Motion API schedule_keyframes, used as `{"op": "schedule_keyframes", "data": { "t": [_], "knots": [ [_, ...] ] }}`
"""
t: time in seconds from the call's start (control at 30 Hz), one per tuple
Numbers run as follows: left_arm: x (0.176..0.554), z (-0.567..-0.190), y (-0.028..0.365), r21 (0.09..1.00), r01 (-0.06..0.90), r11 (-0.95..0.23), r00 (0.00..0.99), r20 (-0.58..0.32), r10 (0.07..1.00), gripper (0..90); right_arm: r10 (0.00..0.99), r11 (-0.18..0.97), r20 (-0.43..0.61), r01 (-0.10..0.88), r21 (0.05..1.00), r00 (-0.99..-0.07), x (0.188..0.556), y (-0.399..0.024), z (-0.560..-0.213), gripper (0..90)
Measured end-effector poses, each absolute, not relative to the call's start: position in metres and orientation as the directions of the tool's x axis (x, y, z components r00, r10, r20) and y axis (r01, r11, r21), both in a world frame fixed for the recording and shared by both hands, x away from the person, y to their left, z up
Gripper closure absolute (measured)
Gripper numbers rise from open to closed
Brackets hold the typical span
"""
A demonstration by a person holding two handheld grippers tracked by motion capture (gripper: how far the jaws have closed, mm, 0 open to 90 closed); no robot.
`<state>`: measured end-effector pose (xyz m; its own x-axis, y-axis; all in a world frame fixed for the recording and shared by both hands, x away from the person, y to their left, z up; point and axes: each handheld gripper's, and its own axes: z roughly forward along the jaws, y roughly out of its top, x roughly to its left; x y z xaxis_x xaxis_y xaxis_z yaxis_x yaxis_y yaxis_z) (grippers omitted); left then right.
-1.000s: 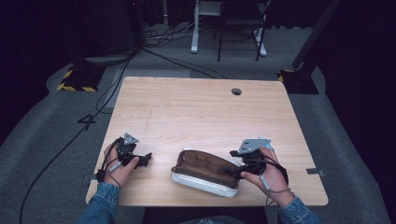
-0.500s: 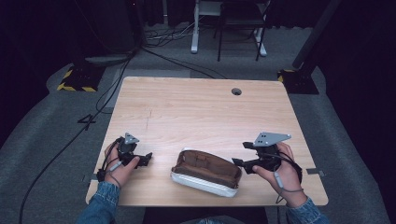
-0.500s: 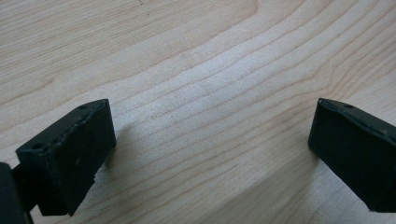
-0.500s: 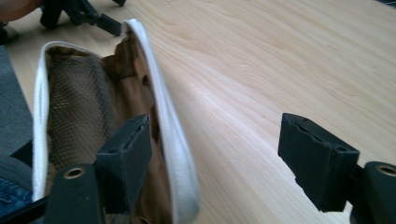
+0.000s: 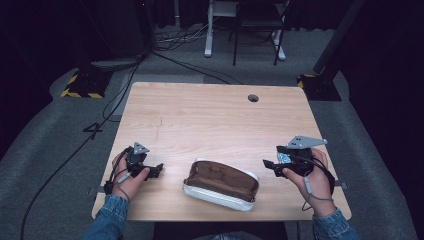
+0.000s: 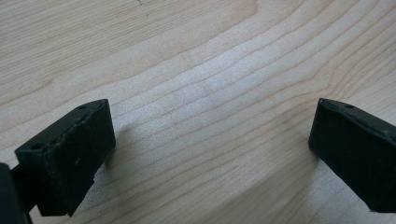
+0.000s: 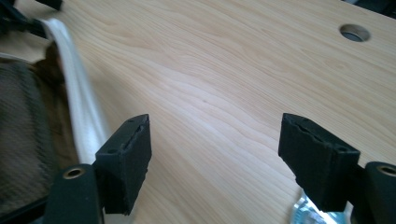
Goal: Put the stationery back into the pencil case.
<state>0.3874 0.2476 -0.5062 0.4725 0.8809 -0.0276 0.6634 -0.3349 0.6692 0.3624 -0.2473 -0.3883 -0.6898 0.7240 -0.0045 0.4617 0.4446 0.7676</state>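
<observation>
Hovering right claw (image 5: 269,165) wide, empty beside open pouch (image 5: 221,183) | left claw (image 5: 159,170) wide, resting on counter (image 5: 210,120) | advice: approaching pouch rim squarely

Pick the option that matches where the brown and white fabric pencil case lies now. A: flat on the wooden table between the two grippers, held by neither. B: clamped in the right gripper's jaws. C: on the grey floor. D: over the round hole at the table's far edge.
A: the brown and white fabric pencil case lies open on the wooden table, apart from the left gripper and the right gripper, whose jaws are open.
</observation>
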Motion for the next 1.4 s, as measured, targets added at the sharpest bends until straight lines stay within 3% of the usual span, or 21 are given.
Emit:
{"op": "schedule_keyframes", "data": {
  "t": [0.53,0.97,1.4],
  "knots": [
    [0.388,-0.506,0.247,0.668,0.662,-0.339,0.477,-0.026,0.879,0.5,0.86,0.377,-0.004,0.63,0.68,-0.51,0.39,-0.288,-0.419,22.5],
    [0.388,-0.506,0.247,0.668,0.662,-0.34,0.477,-0.025,0.878,0.5,0.893,0.383,-0.023,0.732,0.563,-0.45,0.407,-0.3,-0.448,22.2],
    [0.388,-0.506,0.247,0.668,0.662,-0.34,0.477,-0.026,0.879,0.6,0.892,0.415,-0.035,0.786,0.459,-0.451,0.418,-0.302,-0.47,22.7]
  ]
}}
